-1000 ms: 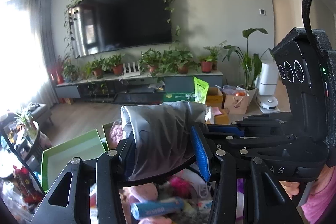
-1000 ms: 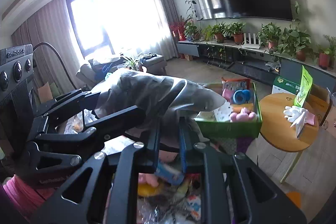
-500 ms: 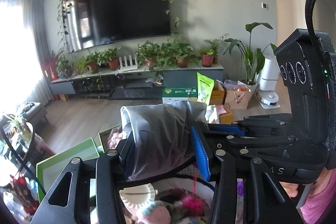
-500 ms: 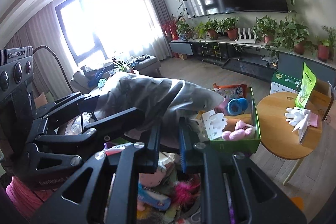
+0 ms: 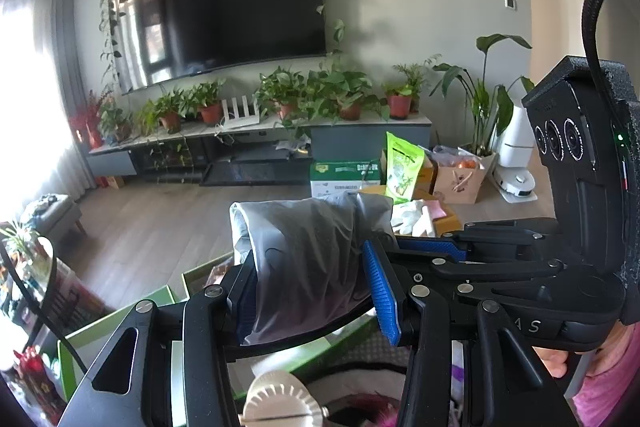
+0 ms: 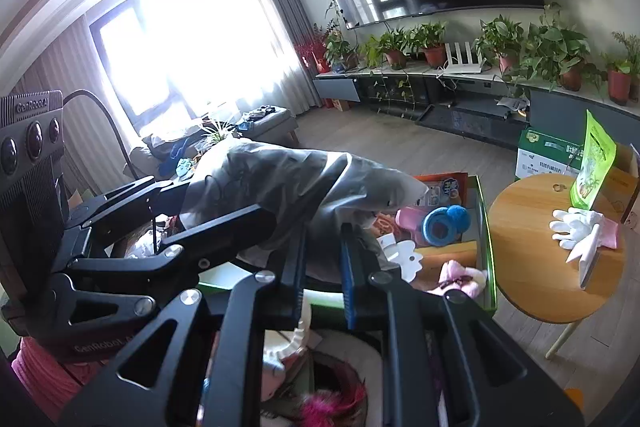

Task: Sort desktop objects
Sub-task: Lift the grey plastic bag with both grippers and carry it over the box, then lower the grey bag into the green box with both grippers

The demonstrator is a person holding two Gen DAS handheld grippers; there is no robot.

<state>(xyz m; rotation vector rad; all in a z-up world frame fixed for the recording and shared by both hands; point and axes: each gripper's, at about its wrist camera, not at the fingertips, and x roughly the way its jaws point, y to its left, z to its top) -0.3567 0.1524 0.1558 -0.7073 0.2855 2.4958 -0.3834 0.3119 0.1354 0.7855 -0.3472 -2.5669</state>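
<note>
A grey translucent plastic bag (image 5: 312, 255) hangs stretched between both grippers above a heap of toys. My left gripper (image 5: 314, 295) is shut on a wide fold of it, its blue pads (image 5: 380, 291) pressing the sides. In the right wrist view my right gripper (image 6: 324, 267) is shut on a narrow fold of the same bag (image 6: 280, 183). Each view shows the other gripper gripping the bag from the side: the right gripper (image 5: 400, 251) and the left gripper (image 6: 216, 203).
A green box (image 6: 486, 239) with toys and packets lies just beyond the bag. To its right stands a round wooden table (image 6: 532, 279) bearing white gloves (image 6: 576, 227) and a green pouch (image 6: 592, 163). Below are a white scalloped disc (image 5: 280, 403) and pink feathers (image 6: 332, 403).
Both grippers have carried the bag sideways together. The green box and the round table now sit closer and lower in the right wrist view. Neither grip has changed.
</note>
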